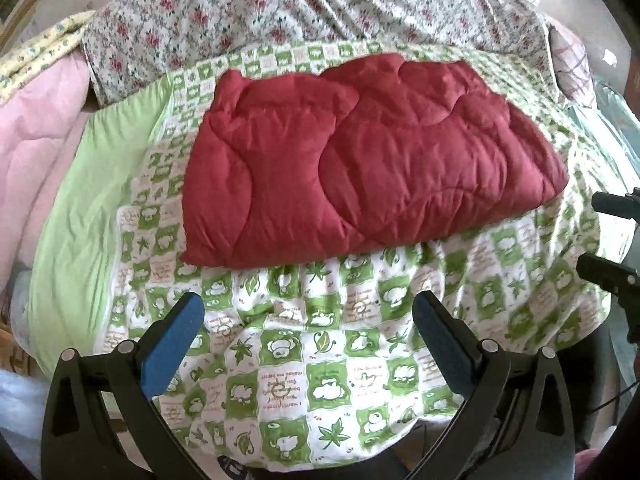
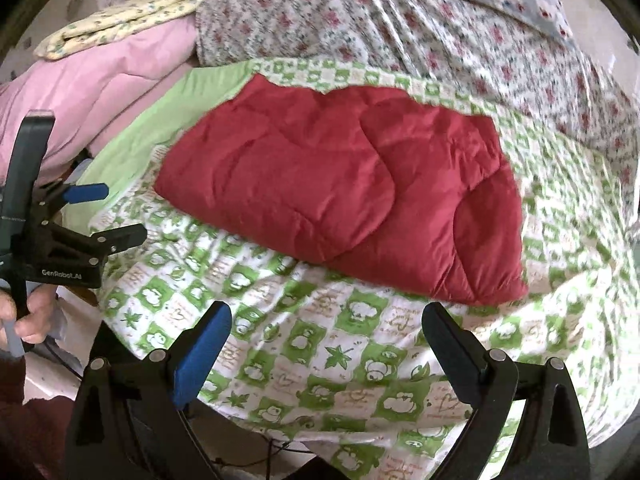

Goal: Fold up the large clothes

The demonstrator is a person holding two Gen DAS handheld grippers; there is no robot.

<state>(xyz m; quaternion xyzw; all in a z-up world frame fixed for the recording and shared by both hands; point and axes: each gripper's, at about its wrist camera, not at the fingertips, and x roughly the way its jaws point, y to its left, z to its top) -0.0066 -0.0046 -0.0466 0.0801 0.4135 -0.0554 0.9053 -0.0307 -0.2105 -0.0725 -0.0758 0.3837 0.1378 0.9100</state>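
right view alone is showing a hand point(image 2: 24, 316) gripping the left gripper point(image 2: 110, 216) | both grippers, right gripper point(image 2: 326, 334) too, are gaping wide, empty | red quilt point(image 1: 360, 168) is lying folded on green-checked bedspread point(image 1: 304, 368)

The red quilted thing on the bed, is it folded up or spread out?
Folded. The red quilted piece lies as a compact, thick bundle with doubled edges, covering only part of the green checked sheet.
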